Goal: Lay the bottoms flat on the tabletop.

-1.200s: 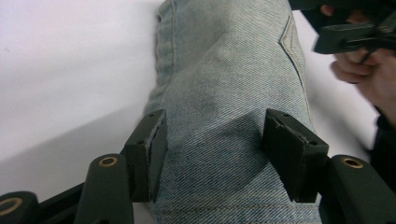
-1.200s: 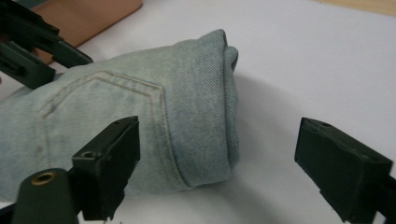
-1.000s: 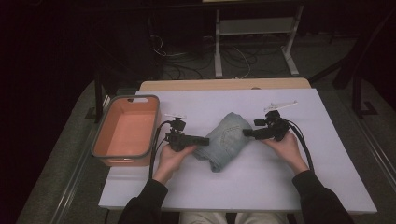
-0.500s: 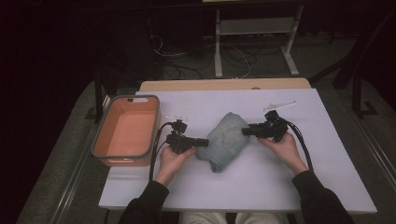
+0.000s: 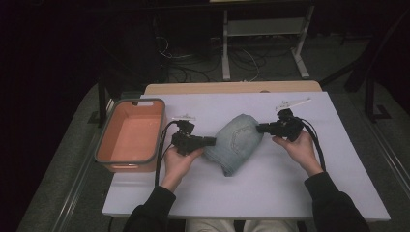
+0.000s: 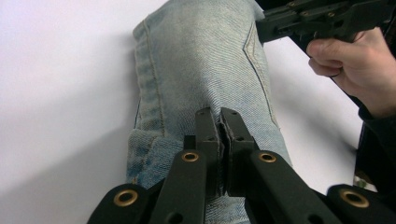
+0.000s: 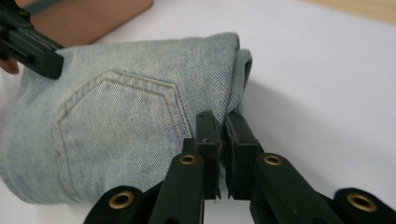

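The folded jeans (image 5: 235,142) lie mid-worktop (image 5: 300,193), beside the orange bin (image 5: 129,136). Denim looks soft yet thick, likely heavy enough to sag, so edge folds seem the best hold. The left claw (image 6: 220,123) is clamped on a fold of the near edge; the right claw (image 7: 223,125) is pinched on the opposite edge. The layers underneath are hidden

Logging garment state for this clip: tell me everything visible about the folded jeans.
The jeans are light blue, faded denim, folded into a compact bundle with a stitched back pocket facing up and seams along one edge. They lie on the white table, right of the orange bin. The left gripper pinches one side of the cloth, the right gripper the opposite edge, both jaws closed on fabric.
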### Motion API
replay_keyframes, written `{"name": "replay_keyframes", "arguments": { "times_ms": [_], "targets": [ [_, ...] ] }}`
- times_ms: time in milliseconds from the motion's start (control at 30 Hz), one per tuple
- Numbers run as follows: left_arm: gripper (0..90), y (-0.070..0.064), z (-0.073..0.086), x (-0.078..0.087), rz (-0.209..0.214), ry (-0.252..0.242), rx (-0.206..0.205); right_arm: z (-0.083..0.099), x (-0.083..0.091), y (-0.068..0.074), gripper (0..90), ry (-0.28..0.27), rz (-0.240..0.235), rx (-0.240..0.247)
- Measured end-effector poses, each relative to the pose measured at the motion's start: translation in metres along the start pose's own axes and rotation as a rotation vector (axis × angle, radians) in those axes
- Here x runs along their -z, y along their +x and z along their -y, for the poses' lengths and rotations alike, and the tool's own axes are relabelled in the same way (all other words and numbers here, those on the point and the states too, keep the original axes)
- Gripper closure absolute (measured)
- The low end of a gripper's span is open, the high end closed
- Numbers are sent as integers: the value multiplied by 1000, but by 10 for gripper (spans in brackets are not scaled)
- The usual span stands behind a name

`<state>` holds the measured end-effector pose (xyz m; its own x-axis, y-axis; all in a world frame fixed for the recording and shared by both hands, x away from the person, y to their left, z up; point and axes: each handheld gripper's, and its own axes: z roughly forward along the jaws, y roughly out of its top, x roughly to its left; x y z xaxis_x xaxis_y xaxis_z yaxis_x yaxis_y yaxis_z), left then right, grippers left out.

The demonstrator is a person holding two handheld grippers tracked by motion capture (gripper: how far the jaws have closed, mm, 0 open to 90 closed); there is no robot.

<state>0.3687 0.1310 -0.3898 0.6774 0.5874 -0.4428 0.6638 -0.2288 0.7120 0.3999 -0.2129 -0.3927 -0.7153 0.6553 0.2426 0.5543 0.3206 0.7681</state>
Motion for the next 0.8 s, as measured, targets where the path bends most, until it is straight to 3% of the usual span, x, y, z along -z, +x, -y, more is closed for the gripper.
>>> {"name": "replay_keyframes", "arguments": {
  "times_ms": [233,533,800],
  "targets": [
    [874,-16,-21,2,-5,5,-84,-27,12,-3,853,10,58,49],
    [874,-25,-44,14,-11,-69,-107,-65,23,-5,858,-26,101,92],
    [874,-35,-56,22,-2,-115,-137,-94,37,2,858,-63,143,140]
  ]
}}
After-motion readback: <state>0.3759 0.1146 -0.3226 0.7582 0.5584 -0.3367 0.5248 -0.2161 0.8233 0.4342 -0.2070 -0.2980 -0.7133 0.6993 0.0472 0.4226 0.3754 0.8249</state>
